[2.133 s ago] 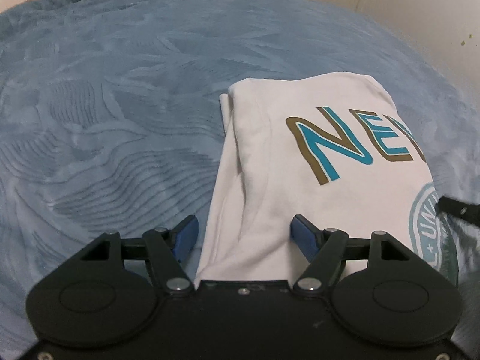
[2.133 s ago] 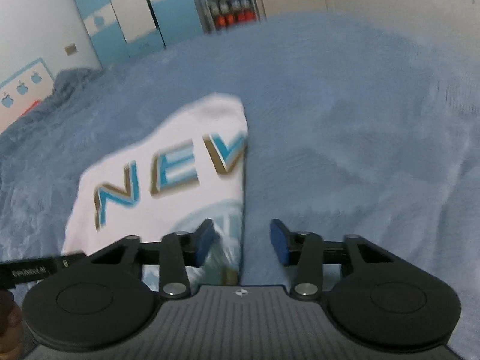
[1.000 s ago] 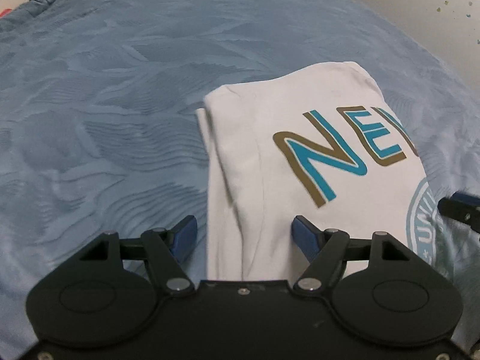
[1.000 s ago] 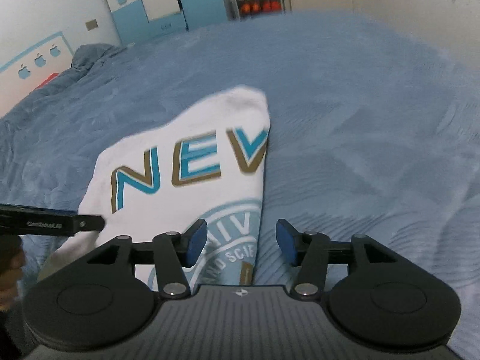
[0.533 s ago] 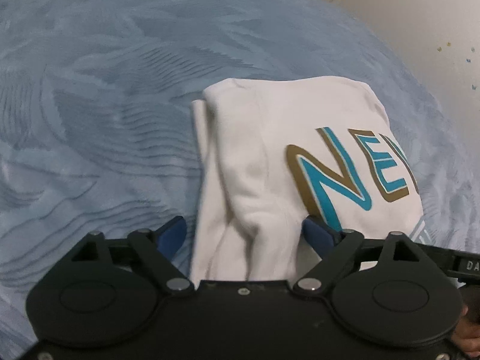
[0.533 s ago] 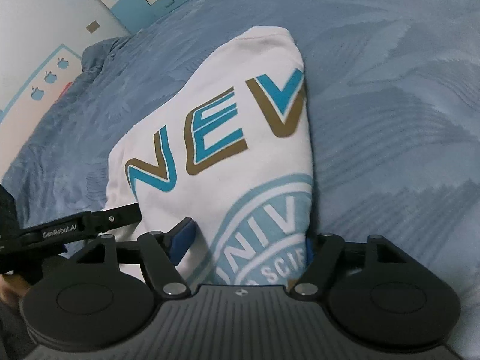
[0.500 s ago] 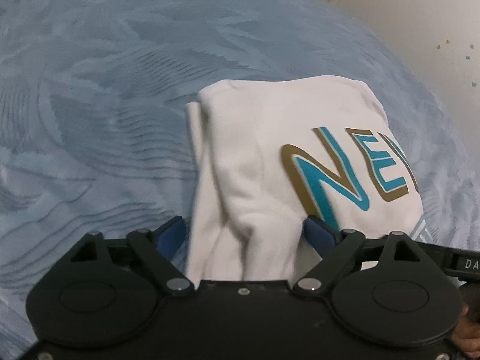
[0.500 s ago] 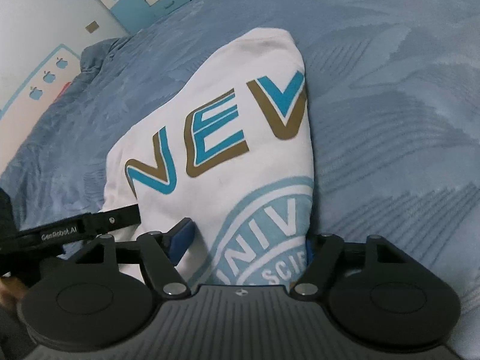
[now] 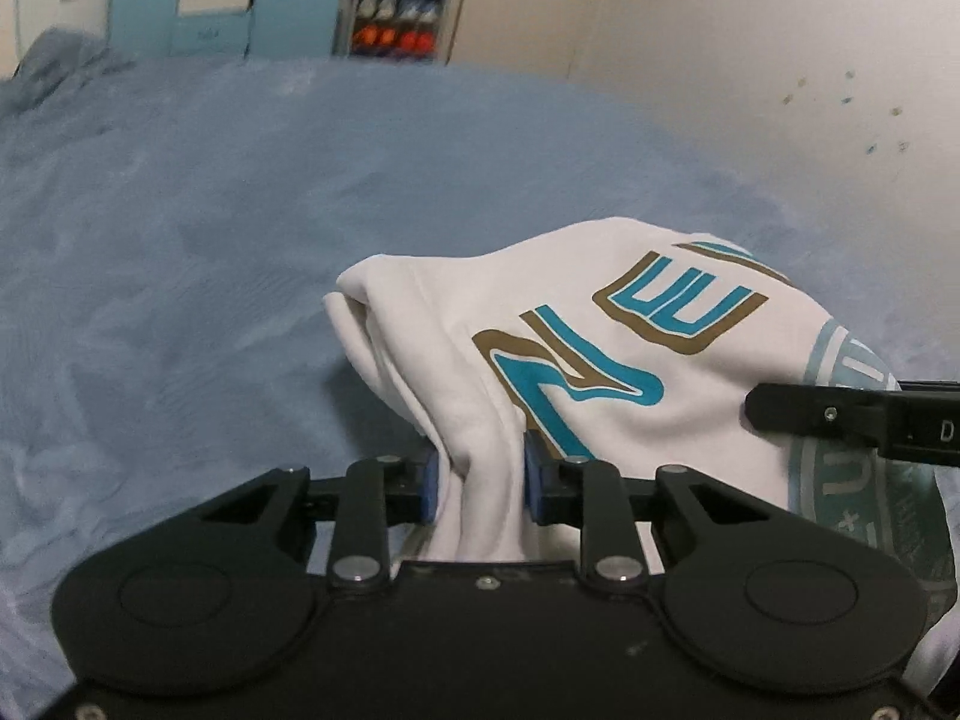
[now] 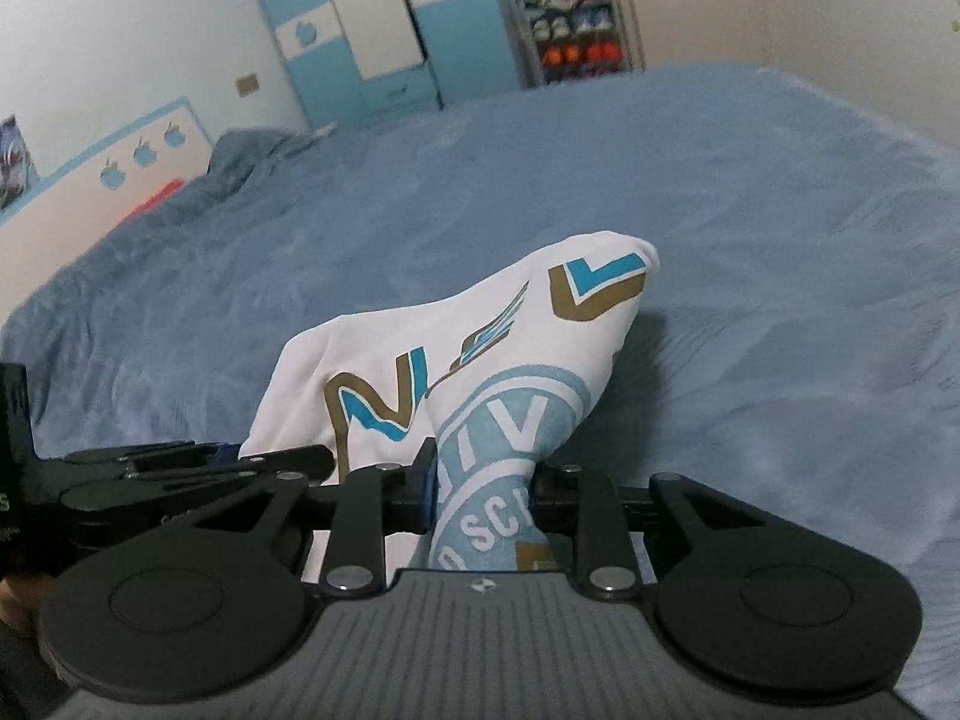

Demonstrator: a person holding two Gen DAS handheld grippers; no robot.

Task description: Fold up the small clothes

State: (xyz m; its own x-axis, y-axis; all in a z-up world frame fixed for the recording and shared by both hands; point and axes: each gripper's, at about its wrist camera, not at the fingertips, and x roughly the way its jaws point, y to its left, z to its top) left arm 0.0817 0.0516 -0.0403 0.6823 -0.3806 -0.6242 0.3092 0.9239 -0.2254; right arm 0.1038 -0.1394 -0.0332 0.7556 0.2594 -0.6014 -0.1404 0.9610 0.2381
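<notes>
A white T-shirt [image 9: 600, 312] with teal and gold letters and a round teal seal is partly folded and lifted off the blue bedspread [image 9: 180, 240]. My left gripper [image 9: 480, 480] is shut on the bunched near left edge of the T-shirt. In the right wrist view my right gripper [image 10: 483, 483] is shut on the near right edge of the T-shirt [image 10: 540, 324], across the printed seal. The far end of the shirt still rests on the bedspread [image 10: 780, 276]. The other gripper's black body shows at the right of the left wrist view and at the left of the right wrist view.
The blue textured bedspread spreads wide on all sides of the shirt. A rumpled blue pillow or blanket [image 10: 252, 150] lies at the far left. Blue and white wardrobes [image 10: 384, 18] and a shelf of shoes [image 10: 576, 30] stand beyond the bed. A pale wall [image 9: 780, 60] runs along the right.
Both grippers have closed on the near edge of the T-shirt and raised it; the near part now hangs bunched above the bedspread instead of lying flat.
</notes>
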